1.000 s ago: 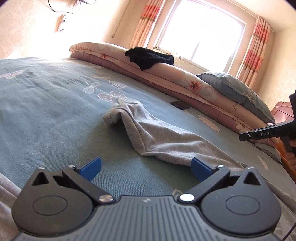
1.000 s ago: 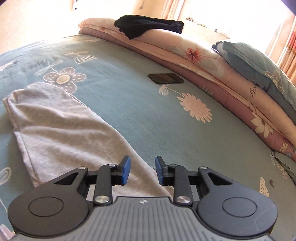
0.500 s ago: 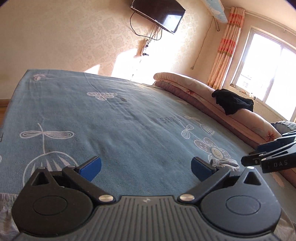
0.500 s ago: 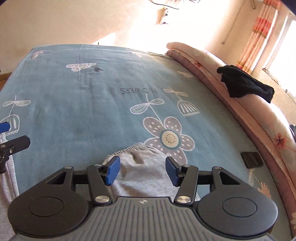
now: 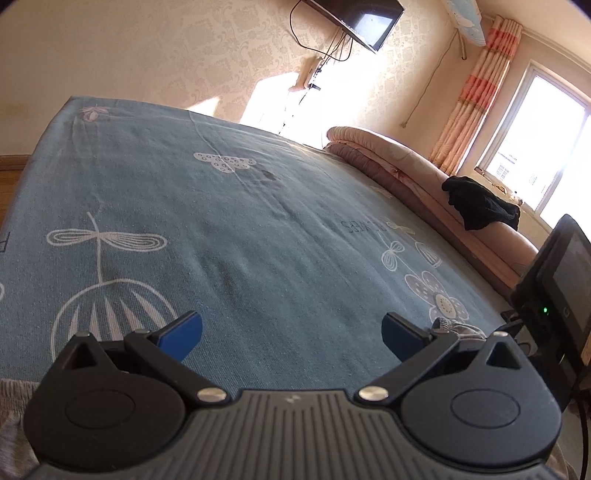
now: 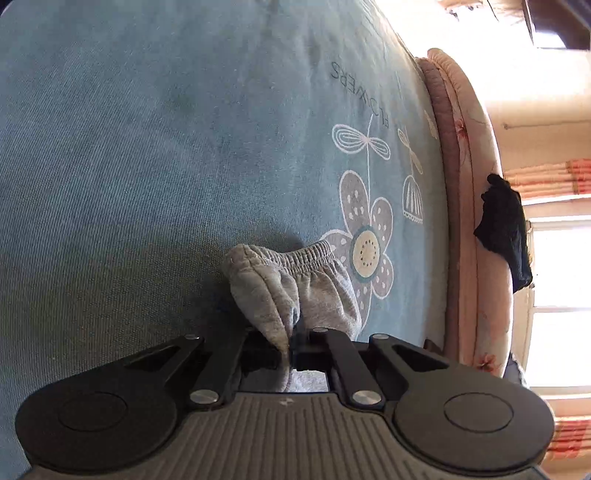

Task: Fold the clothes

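Your right tool (image 6: 293, 350) is clamped on the grey trousers' (image 6: 295, 284) cuff, bunched on the bed (image 6: 147, 147). Only your left view shows your left tool (image 5: 291, 332) spread apart, gripping nothing, and the TV (image 5: 362, 18) beyond.

The right claw (image 6: 293, 345), half open above the grey garment (image 6: 295, 280) a second ago, closed on its elastic cuff and rolled sideways. The left claw (image 5: 291, 336) swung off the garment toward the bare bedspread (image 5: 221, 221).
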`<state>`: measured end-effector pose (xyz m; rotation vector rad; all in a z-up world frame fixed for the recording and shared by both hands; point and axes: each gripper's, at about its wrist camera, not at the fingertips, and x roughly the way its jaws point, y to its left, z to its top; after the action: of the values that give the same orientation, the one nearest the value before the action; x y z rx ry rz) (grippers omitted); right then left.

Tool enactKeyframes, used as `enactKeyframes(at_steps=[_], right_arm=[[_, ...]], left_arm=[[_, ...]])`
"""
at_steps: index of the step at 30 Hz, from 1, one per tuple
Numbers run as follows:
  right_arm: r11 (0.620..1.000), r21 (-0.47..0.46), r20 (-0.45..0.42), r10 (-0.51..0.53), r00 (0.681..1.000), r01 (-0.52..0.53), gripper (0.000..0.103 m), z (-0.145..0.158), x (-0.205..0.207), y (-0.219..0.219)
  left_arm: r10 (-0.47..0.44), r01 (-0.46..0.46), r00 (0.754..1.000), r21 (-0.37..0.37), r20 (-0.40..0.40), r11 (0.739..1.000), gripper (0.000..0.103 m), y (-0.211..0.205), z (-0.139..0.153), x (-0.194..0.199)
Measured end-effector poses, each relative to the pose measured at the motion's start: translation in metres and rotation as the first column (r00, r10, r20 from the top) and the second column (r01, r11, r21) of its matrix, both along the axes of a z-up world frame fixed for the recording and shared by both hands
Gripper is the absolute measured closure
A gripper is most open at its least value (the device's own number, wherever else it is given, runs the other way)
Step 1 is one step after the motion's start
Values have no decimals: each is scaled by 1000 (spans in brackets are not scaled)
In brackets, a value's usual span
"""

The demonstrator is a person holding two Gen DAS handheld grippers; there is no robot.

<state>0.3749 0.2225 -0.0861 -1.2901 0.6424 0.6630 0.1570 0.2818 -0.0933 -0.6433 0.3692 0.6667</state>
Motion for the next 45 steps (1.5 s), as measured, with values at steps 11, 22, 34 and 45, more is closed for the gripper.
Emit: enactKeyframes(at_steps=[11,22,34,45], right_arm=[[618,590,-454,-278,847,519,97,84,107,-65],[291,820,-407,-310,859,493,97,128,133,-114],[651,577,-516,-178,838,493,76,62,107,-41],[826,433,-530,-91,843,362,34,49,63,-24]], left_arm=[[-14,14,1000,-38,1,999,0,2,-5,1],[-28,28,1000,-60,6,998,0,2,-7,2],[-29,30,999,-65,16,997,0,3,-6,0],[-57,58,998,-57,16,997,0,-2,-5,4]])
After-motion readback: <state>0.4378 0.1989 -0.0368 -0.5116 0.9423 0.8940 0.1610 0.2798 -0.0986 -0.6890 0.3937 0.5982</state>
